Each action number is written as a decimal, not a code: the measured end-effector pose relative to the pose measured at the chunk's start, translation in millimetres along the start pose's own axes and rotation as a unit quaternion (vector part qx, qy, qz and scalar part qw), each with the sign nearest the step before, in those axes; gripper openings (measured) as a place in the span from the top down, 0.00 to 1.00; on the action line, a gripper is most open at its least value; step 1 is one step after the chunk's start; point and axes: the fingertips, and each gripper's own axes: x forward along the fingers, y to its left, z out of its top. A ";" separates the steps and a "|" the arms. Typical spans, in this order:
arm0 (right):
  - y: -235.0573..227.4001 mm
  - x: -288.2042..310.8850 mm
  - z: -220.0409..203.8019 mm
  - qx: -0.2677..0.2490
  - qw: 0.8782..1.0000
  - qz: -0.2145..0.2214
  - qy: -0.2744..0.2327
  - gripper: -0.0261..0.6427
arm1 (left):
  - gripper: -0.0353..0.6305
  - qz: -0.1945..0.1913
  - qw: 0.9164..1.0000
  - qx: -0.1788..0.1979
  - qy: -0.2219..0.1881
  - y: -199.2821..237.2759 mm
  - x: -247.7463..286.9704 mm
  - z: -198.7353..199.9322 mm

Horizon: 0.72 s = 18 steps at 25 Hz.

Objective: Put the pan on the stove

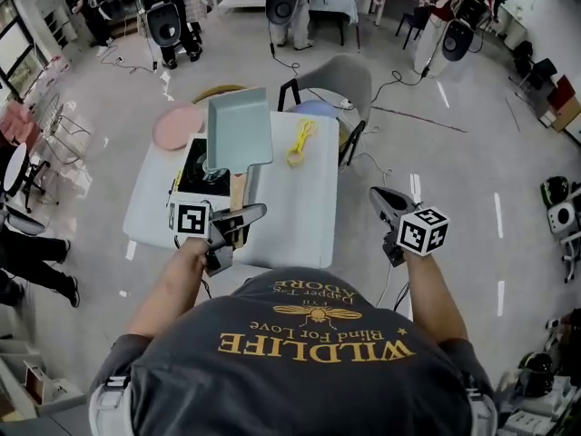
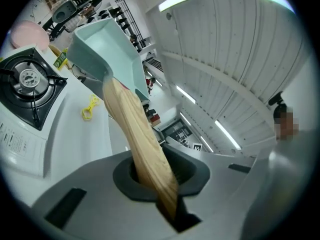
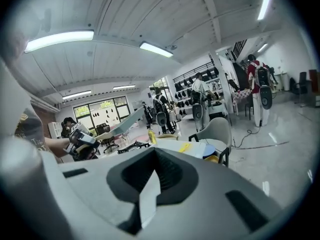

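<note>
The left tongs [image 1: 238,223] are clamped on the wooden handle [image 2: 142,149] of the teal pan [image 1: 239,130], which is lifted clear above the stove [image 1: 201,178], centre-left in the head view. The right tongs [image 1: 385,203] hang empty, pressed together, at the right, off the white tabletop [image 1: 295,207].
</note>
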 end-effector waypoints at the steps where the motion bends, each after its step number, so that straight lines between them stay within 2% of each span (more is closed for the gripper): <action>1: -3.6 8.3 1.5 0.002 1.000 -0.009 -0.001 0.96 | 0.88 -0.006 1.000 0.002 0.008 7.6 2.3 6.6; 7: -5.5 40.9 21.9 -0.002 0.998 -0.059 -0.025 0.96 | 0.88 -0.030 0.997 0.020 0.063 39.9 2.2 30.1; 12: -16.0 36.0 32.9 -0.016 0.997 -0.075 -0.028 0.96 | 0.88 -0.044 0.997 0.015 0.067 40.8 16.9 29.8; 18: -23.5 39.3 36.0 -0.019 0.998 -0.058 -0.013 0.96 | 0.88 -0.033 0.998 0.008 0.055 37.0 17.2 25.7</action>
